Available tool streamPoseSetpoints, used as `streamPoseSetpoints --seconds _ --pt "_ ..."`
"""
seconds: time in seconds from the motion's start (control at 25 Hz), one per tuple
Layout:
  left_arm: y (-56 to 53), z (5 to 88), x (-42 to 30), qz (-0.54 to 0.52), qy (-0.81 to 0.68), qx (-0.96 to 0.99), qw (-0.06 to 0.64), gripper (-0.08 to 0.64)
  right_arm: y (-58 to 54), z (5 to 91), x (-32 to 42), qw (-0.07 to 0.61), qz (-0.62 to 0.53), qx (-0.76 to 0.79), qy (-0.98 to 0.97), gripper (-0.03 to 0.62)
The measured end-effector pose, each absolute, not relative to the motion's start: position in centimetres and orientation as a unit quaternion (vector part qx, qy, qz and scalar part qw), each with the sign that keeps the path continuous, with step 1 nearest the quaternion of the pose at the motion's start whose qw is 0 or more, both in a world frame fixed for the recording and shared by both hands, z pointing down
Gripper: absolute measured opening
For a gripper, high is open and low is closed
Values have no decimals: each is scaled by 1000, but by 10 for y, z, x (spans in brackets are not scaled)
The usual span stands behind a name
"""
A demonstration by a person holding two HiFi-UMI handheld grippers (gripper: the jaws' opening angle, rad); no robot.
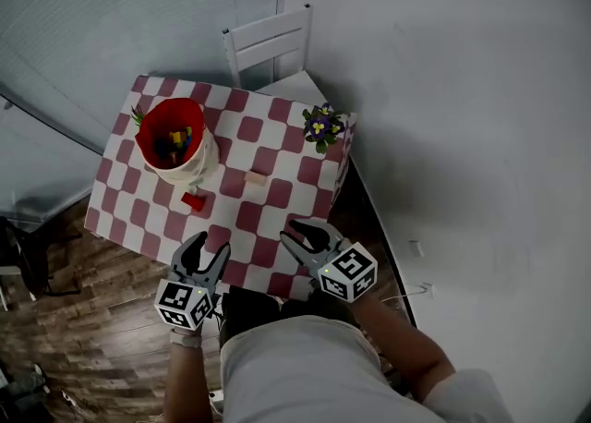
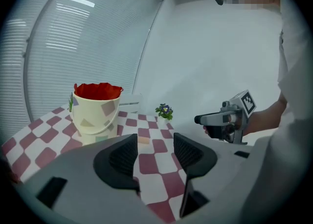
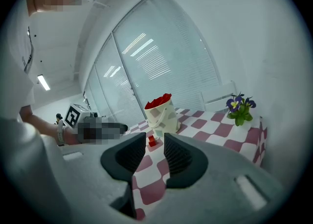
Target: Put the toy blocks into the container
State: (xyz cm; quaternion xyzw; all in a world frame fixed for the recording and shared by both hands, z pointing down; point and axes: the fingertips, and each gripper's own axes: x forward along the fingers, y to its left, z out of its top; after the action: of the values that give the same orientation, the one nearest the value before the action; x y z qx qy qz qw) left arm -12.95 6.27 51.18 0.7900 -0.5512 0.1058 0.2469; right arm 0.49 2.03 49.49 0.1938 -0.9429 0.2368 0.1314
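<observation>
Toy blocks (image 1: 177, 144) in mixed colours lie inside the cream bucket (image 1: 203, 164) with its red liner, at the far left of the checked worktop (image 1: 277, 195). Two more are loose: a red block (image 1: 193, 199) sits on the cloth just beside the bucket's base, and a pale beige block (image 1: 255, 178) lies near the middle, apart from it. Both your tools hover over the near edge, well short of either block. The left tool (image 1: 205, 255) has its jaws spread with only tablecloth between them, and the right tool (image 1: 298, 235) is likewise spread and carries nothing. I judge you are at the reach-out stage for one of the two loose blocks. The right gripper view lines up on the red block and the left gripper view on the beige one, so either is a fair pick. The next move calls for bringing a tool forward and down, straddling the block, then closing. The red block sits close to the bucket wall, which leaves little room on that side. You cannot count the blocks in the bucket, since both gripper views see only its outside. The left jaw cuts off part of the beige block in the left gripper view, and your tools and torso cover the worktop's near edge in the head view.
</observation>
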Motion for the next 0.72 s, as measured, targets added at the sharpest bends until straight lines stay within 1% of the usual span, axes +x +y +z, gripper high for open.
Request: streamPoseSetpoints --seconds 0.36,0.72 --pt "45 558 -183 148 -615 726 269 241 4 520 -16 151 242 170 -943 107" --pt "19 613 -230 212 -589 725 289 259 -6 542 -46 177 258 210 -926 107"
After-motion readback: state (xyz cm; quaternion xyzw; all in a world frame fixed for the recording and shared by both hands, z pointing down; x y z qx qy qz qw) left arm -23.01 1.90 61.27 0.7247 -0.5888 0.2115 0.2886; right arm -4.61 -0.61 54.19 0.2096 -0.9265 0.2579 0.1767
